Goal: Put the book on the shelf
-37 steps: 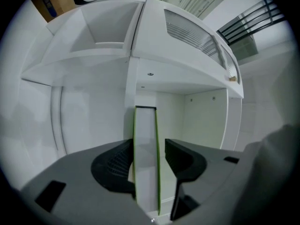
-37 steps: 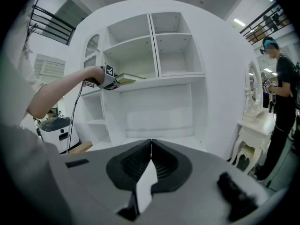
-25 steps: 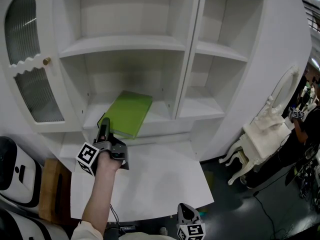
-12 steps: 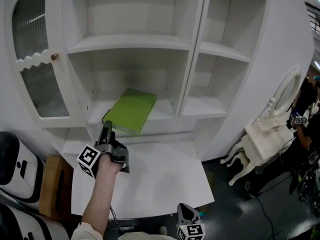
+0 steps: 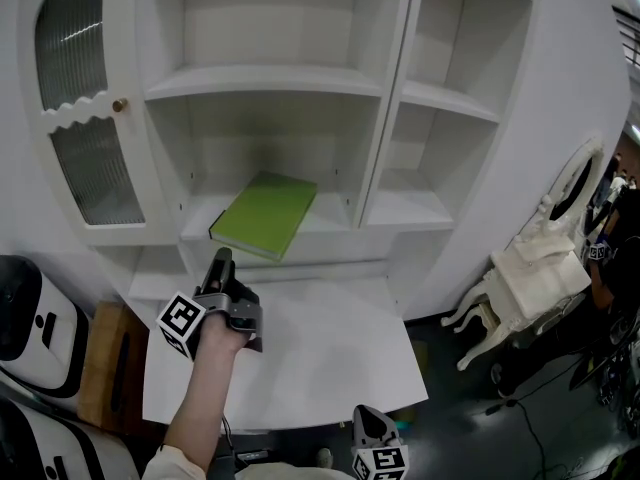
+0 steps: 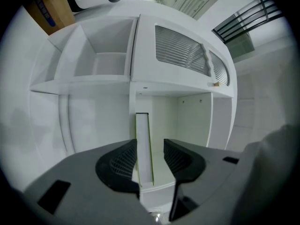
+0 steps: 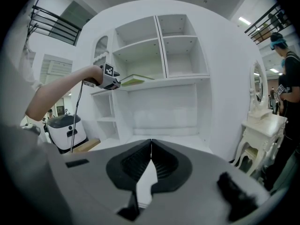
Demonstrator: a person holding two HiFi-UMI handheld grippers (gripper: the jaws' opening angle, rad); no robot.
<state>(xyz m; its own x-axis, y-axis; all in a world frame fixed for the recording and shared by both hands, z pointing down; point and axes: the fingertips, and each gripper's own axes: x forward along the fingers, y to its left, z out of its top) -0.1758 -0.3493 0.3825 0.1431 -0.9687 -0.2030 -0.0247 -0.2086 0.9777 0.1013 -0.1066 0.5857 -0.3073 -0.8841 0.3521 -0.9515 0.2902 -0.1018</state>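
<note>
Your L gripper (image 5: 222, 258): jaws apart, just been closing, nothing gripped. The green book (image 5: 265, 213) shows only beyond the gap. Likely free because the book already lies flat on the mid shelf (image 5: 335, 226), front corner overhanging the edge. Book sits just ahead of the gripper tip, seemingly not touching. R gripper (image 7: 150, 144) closed, empty, parked low.
</note>
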